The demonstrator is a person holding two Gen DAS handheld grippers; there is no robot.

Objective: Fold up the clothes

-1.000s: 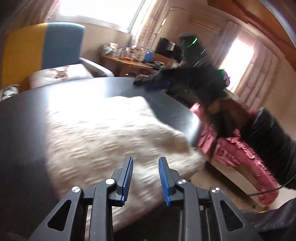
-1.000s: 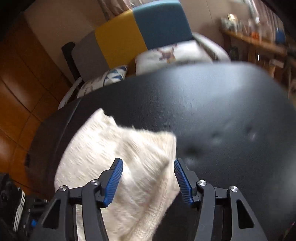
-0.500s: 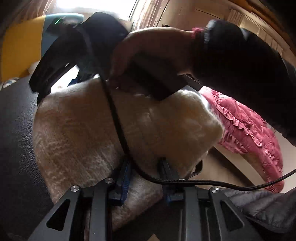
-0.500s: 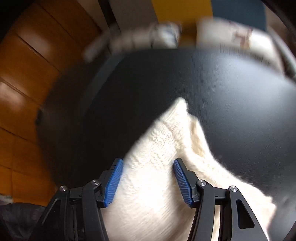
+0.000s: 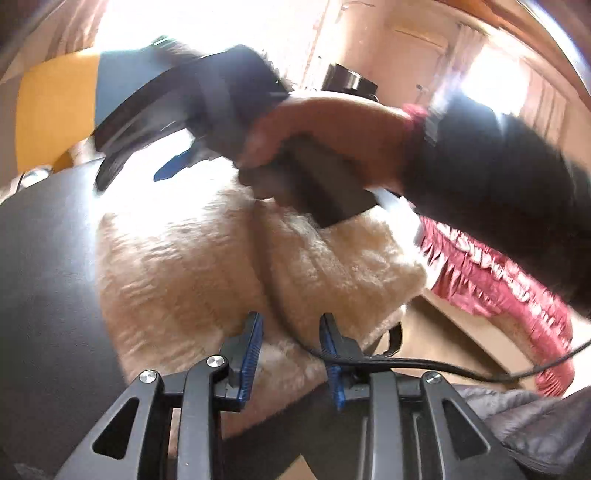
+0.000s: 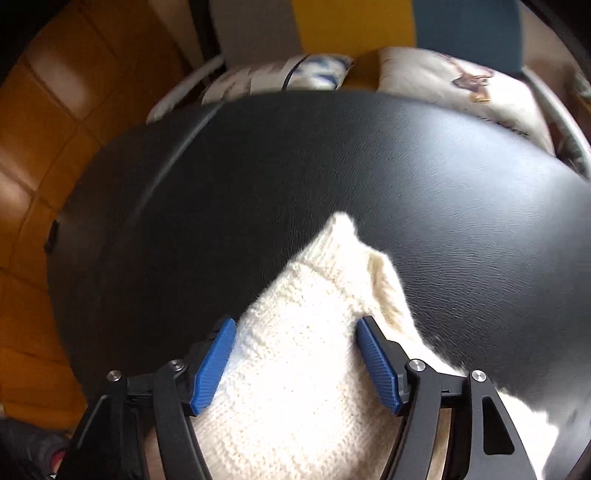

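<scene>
Surroundings: black table, sofa, pillows, pink fabric.
Black leather-textured table (image 6: 369, 177) adjoins a sofa with a yellow-and-blue backrest (image 6: 406, 22). Two printed pillows (image 6: 443, 77) lie on the seat behind the table edge. Pink ruffled fabric (image 5: 498, 280) sits beyond the table's other side. Orange tiled floor (image 6: 33, 147) below.

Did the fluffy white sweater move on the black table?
Yes. In the right wrist view the sweater has slid right, away from the black table left edge, toward the middle.
</scene>
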